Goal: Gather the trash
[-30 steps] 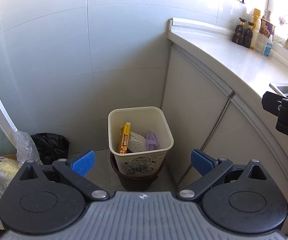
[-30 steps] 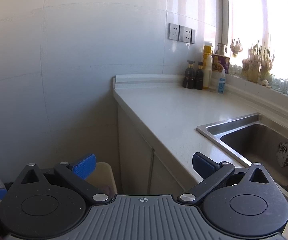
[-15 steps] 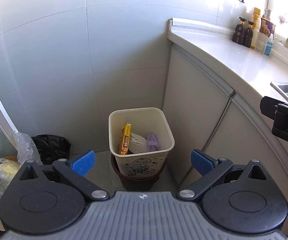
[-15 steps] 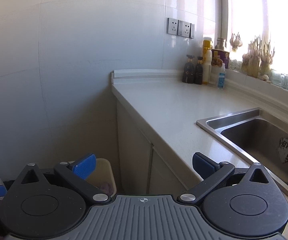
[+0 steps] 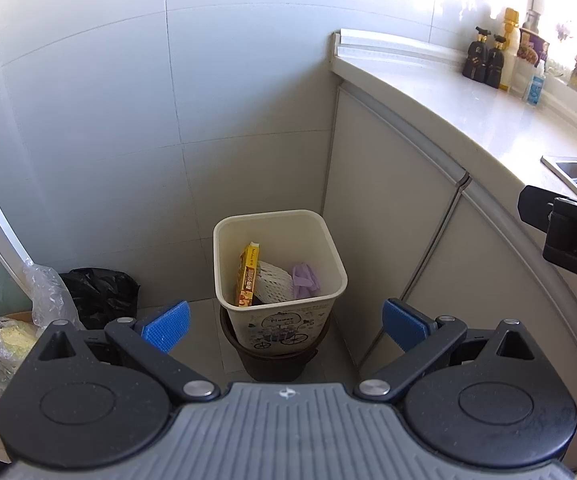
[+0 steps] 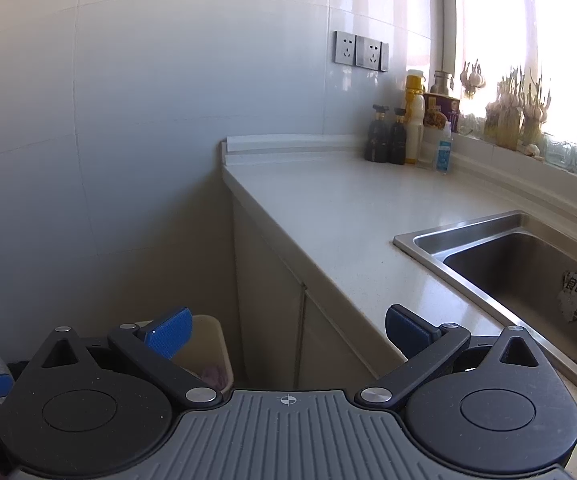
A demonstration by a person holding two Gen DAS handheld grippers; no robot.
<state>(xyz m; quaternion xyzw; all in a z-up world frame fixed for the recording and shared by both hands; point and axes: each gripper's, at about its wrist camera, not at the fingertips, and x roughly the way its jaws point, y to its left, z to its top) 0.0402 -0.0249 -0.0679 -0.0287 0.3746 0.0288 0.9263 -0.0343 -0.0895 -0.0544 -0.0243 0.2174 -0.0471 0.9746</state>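
A cream trash bin (image 5: 280, 312) stands on a dark bucket on the floor in the corner beside the cabinet. It holds a yellow packet (image 5: 247, 278), a white foam net (image 5: 274, 286) and a purple glove (image 5: 305, 278). My left gripper (image 5: 284, 326) is open and empty, above and in front of the bin. My right gripper (image 6: 286, 332) is open and empty, held over the counter's front edge; the bin's rim (image 6: 212, 336) shows below its left finger. The right gripper's body shows at the right edge of the left wrist view (image 5: 568, 236).
A white countertop (image 6: 348, 208) runs to a steel sink (image 6: 528, 264). Bottles (image 6: 404, 132) stand at the back of the counter. A black bag (image 5: 100, 292) and clear plastic bags (image 5: 4, 340) lie on the floor left of the bin.
Both grippers have drawn back and risen slightly; the bin looks a little smaller and lower in the left wrist view. Both stay open and empty.
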